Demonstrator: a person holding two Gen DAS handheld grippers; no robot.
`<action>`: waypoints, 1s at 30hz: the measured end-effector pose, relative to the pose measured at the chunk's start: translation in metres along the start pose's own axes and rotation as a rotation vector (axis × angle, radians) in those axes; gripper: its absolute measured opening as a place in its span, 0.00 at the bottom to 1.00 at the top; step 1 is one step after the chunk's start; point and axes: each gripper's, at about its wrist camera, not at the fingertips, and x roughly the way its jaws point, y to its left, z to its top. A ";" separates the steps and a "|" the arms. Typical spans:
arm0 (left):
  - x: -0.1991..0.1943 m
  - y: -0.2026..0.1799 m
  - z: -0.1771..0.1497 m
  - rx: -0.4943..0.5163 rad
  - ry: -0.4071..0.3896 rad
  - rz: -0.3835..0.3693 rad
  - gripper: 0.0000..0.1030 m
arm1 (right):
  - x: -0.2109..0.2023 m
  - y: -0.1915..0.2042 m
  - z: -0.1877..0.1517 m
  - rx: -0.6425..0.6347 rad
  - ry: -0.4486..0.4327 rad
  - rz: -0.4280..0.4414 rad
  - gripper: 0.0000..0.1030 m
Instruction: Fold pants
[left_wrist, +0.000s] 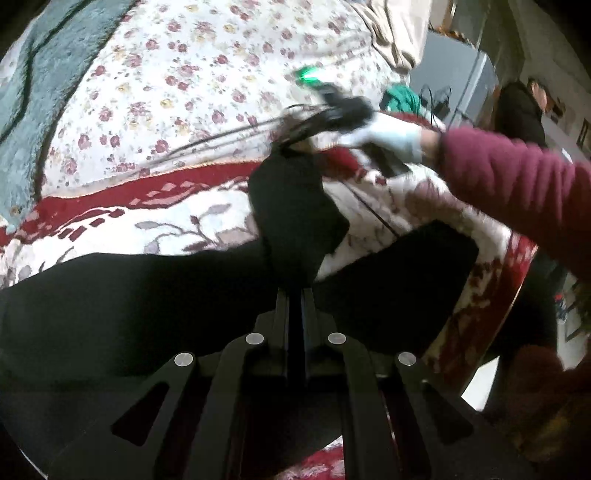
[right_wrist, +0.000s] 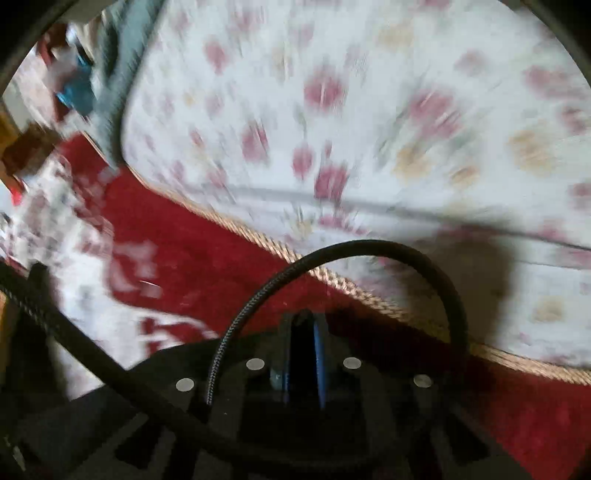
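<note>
The black pants (left_wrist: 166, 295) lie across the red and white blanket (left_wrist: 155, 218) in the left wrist view. My left gripper (left_wrist: 295, 295) is shut on the black pants fabric, which rises in a strip (left_wrist: 295, 206) toward my right gripper (left_wrist: 295, 147). The right gripper, held by a white-gloved hand (left_wrist: 391, 134), is shut on the far end of that strip. In the right wrist view my right gripper (right_wrist: 303, 325) has its jaws close together with dark cloth between them; the view is blurred by motion.
A flowered quilt (left_wrist: 192, 85) covers the bed behind the blanket, also in the right wrist view (right_wrist: 332, 110). A teal fuzzy blanket (left_wrist: 33, 92) lies at the left. A braided cable (right_wrist: 332, 254) loops before the right camera. The bed edge drops off at the right (left_wrist: 495, 302).
</note>
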 end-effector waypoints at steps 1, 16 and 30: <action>-0.004 0.002 0.002 -0.011 -0.012 -0.005 0.04 | -0.026 -0.003 -0.004 0.014 -0.053 0.020 0.08; -0.046 -0.042 -0.028 0.024 0.007 0.004 0.04 | -0.246 0.016 -0.234 0.214 -0.282 0.009 0.06; -0.047 -0.022 -0.013 -0.151 0.022 0.164 0.46 | -0.093 0.134 -0.201 -0.276 -0.009 -0.226 0.64</action>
